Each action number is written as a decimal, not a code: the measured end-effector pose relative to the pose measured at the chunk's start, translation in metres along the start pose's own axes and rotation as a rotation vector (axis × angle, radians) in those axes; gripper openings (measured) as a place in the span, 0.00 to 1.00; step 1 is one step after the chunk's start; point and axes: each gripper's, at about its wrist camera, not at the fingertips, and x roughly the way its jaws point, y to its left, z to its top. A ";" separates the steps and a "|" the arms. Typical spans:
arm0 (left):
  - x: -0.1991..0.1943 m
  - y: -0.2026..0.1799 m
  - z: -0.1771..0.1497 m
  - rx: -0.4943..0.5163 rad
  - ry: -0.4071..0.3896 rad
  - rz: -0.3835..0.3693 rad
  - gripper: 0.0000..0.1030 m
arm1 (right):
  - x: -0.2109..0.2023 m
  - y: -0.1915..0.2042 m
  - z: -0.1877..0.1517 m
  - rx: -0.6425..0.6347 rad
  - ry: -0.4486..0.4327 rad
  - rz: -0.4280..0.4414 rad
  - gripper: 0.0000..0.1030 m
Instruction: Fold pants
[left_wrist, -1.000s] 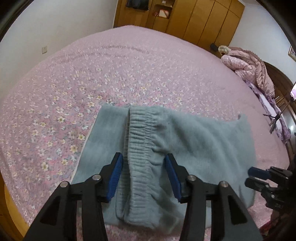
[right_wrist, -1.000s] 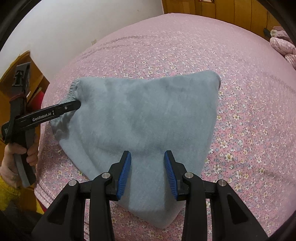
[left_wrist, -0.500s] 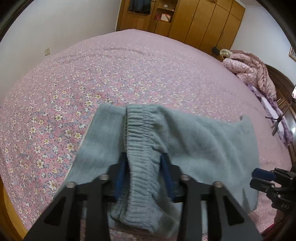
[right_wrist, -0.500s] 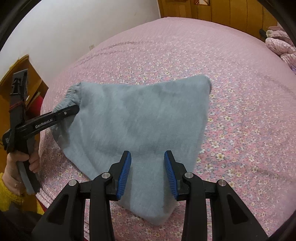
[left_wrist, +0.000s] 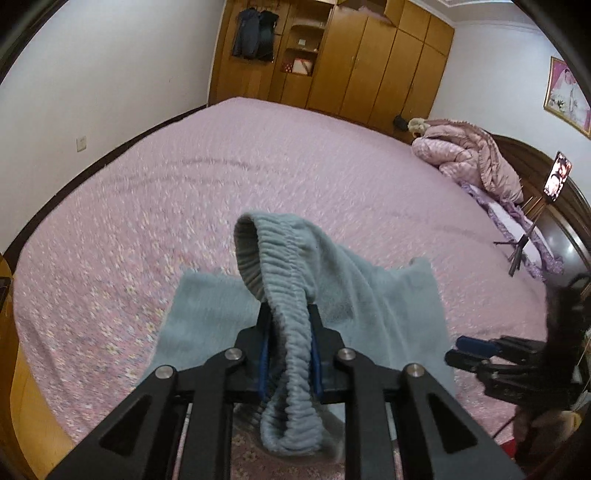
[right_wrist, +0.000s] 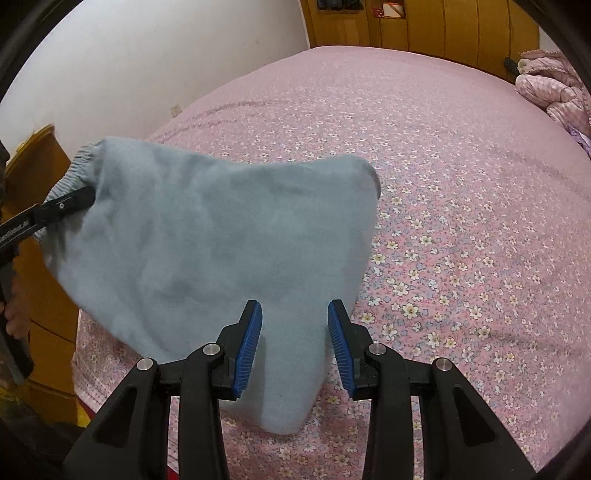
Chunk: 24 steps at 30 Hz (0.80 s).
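Observation:
Grey-blue fleece pants (right_wrist: 214, 251) lie folded near the front edge of the bed. My left gripper (left_wrist: 290, 325) is shut on the ribbed elastic waistband (left_wrist: 284, 258) and holds that end lifted off the bed; it also shows in the right wrist view (right_wrist: 70, 201) at the pants' left corner. My right gripper (right_wrist: 294, 332) is open and empty, its blue pads (right_wrist: 248, 343) hovering over the near end of the pants. It shows at the right edge of the left wrist view (left_wrist: 476, 350).
The bed has a pink floral cover (right_wrist: 461, 221). A pink quilt (left_wrist: 469, 158) is heaped at the headboard end on the right. Wooden wardrobes (left_wrist: 351, 59) stand at the back. A phone on a tripod (left_wrist: 524, 236) stands at the right. A wooden bed frame (right_wrist: 40, 173) is at the left.
My left gripper closed on the waistband and lifted it up off the bed. My right gripper stayed open over the pants.

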 end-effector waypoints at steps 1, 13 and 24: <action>-0.003 0.003 0.002 -0.003 -0.001 0.005 0.17 | 0.001 0.001 0.000 -0.004 0.003 0.001 0.37; 0.061 0.070 -0.014 -0.061 0.169 0.112 0.20 | 0.014 0.005 -0.004 -0.010 0.038 -0.002 0.37; 0.019 0.093 -0.026 -0.105 0.125 0.171 0.51 | 0.018 0.002 0.001 -0.024 0.030 -0.008 0.37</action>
